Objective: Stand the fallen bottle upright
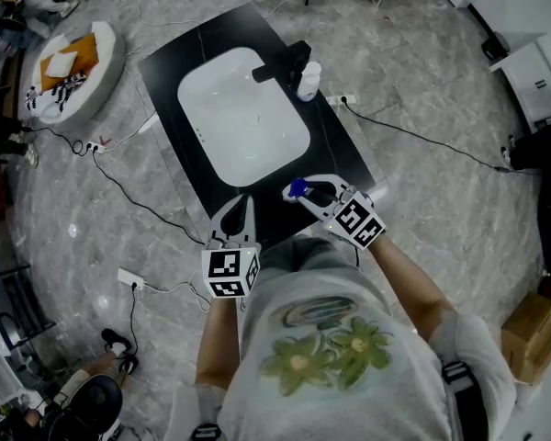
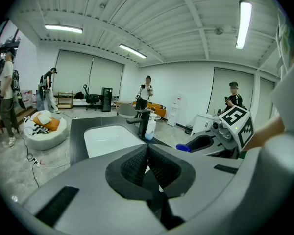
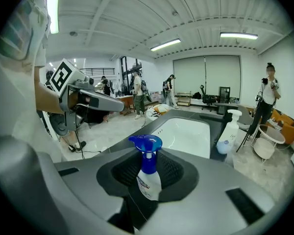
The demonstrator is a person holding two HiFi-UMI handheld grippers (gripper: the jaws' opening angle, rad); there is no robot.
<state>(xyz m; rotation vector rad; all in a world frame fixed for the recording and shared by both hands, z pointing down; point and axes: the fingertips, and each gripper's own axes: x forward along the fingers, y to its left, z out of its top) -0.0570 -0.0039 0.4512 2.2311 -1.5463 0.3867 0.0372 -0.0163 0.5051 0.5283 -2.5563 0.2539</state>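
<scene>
**Right hand-held gripper (image 3: 148,166) clamped on the bottle (image 3: 149,186)**

Head view: the right hand-held gripper (image 1: 303,192) is over the near edge of the glossy black worktop (image 1: 170,72), and the bottle's blue cap (image 1: 297,188) shows between its pale jaws. The left hand-held gripper (image 1: 241,208) is just beside it, at the same edge. A smooth white sink (image 1: 243,118) with rounded corners is set into the worktop. A black tap (image 1: 283,65) and a white pump bottle (image 1: 309,81) stand at its far side.

Left gripper view: the dark ribbed pads (image 2: 137,163) meet tip to tip, with nothing between them.

Right gripper view: the ribbed pads press on both sides of the small bottle. It has a white plastic body with a printed label and a translucent blue trigger head. It stands upright in the jaws. I cannot tell whether its base rests on the worktop.
</scene>
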